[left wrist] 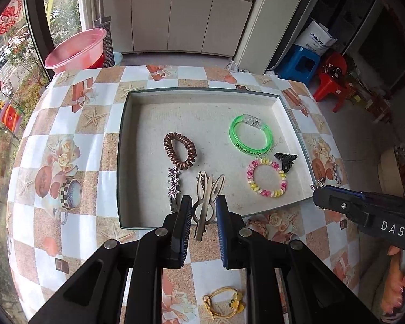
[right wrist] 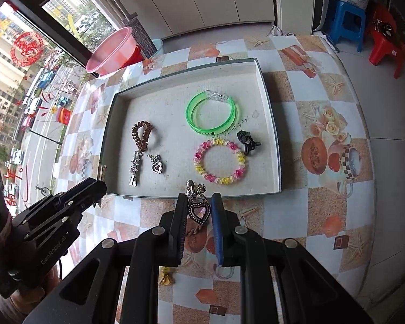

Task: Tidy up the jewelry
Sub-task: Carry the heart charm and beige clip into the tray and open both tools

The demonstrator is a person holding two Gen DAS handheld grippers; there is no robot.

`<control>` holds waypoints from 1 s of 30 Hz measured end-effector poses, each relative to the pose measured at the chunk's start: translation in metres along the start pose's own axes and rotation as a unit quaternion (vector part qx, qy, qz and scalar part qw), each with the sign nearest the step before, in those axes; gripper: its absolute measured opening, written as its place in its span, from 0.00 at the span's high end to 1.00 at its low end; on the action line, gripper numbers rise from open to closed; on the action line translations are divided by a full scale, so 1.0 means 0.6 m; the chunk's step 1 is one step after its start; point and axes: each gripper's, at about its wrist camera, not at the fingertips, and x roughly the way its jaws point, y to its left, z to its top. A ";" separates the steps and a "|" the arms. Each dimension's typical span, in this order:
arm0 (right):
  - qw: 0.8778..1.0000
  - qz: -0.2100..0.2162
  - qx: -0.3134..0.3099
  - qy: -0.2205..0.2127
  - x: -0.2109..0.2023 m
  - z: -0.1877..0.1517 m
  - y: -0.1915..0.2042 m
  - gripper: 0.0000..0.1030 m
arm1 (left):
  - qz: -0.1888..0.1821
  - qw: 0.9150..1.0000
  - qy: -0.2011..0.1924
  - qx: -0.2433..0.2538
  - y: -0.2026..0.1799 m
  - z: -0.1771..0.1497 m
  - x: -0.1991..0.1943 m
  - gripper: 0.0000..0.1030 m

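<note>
Bangle (left wrist: pixel 250 136) behind coil bracelet (left wrist: pixel 266 178), clip (left wrist: pixel 285 160) right; in tray (left wrist: pixel 202 91).

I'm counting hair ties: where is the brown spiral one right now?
The brown spiral hair tie lies in the tray, left half in both wrist views, just beyond the star hair clip and apart from the green bracelet.

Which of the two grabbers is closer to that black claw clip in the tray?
The right gripper is nearer: its tip sits at the tray's right edge, just below the black claw clip. The left gripper is at the near edge, holding a beige hair clip.
</note>
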 end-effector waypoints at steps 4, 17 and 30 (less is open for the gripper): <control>1.000 0.000 0.006 0.005 0.033 0.025 -0.008 0.82 | 0.014 1.000 0.005 -0.006 0.013 0.017 0.030 0.70; 0.999 -0.011 0.029 0.022 0.112 0.054 -0.041 0.82 | 0.060 0.998 0.028 0.008 0.017 0.022 0.111 0.70; 0.999 -0.023 0.032 0.034 0.157 0.052 -0.050 0.81 | 0.091 0.995 0.029 0.033 0.003 0.010 0.140 0.70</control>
